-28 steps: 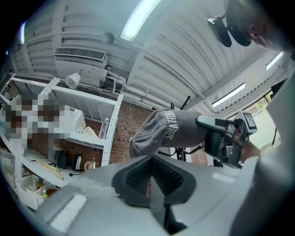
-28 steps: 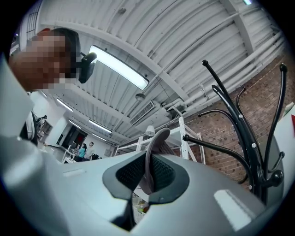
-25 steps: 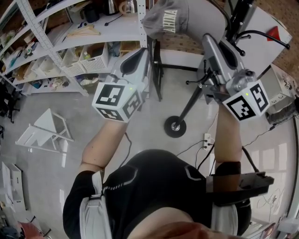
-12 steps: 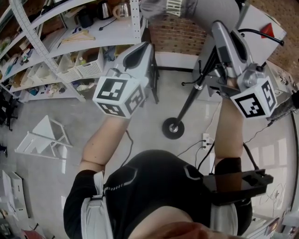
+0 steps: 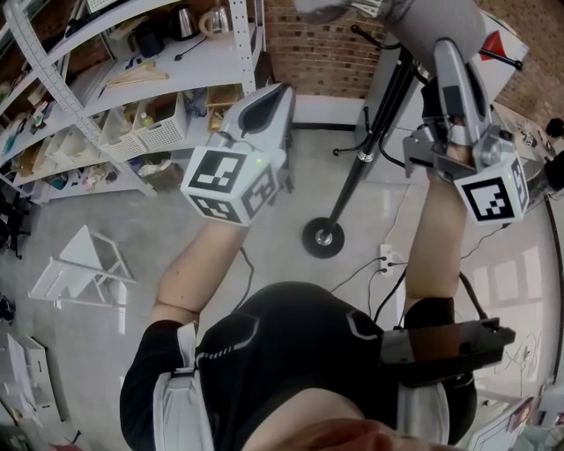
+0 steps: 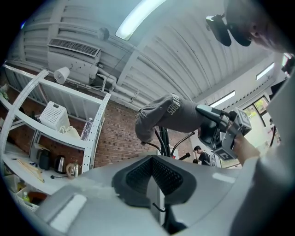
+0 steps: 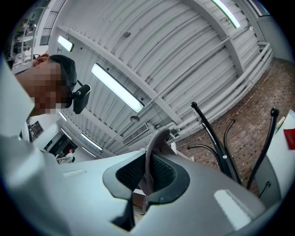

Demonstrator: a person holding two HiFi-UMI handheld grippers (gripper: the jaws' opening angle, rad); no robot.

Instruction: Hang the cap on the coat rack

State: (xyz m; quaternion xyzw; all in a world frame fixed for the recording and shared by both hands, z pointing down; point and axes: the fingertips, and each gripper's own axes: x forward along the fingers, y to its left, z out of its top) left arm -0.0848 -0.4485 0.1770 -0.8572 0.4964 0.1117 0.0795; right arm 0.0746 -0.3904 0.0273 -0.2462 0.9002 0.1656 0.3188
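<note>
The grey cap (image 5: 388,11) is held high at the top edge of the head view, its brim pinched in my right gripper (image 5: 445,53). In the right gripper view the brim (image 7: 152,147) stands on edge between the shut jaws of the right gripper (image 7: 148,177). The black coat rack (image 5: 366,150) rises from its round base (image 5: 322,238) just below the cap; its hooked arms (image 7: 216,143) show to the right of the jaws. My left gripper (image 5: 280,92) is raised beside it, shut and empty. From the left gripper (image 6: 154,177) the cap (image 6: 168,115) hangs ahead.
White shelving (image 5: 132,79) with kettles, baskets and boxes fills the left. A white step stool (image 5: 84,255) stands on the floor. A power strip (image 5: 386,262) and cables lie by the rack's base. A brick wall (image 5: 326,53) is behind.
Both grippers have risen. The cap has gone up with the right gripper, from beside the rack to the top edge of the head view.
</note>
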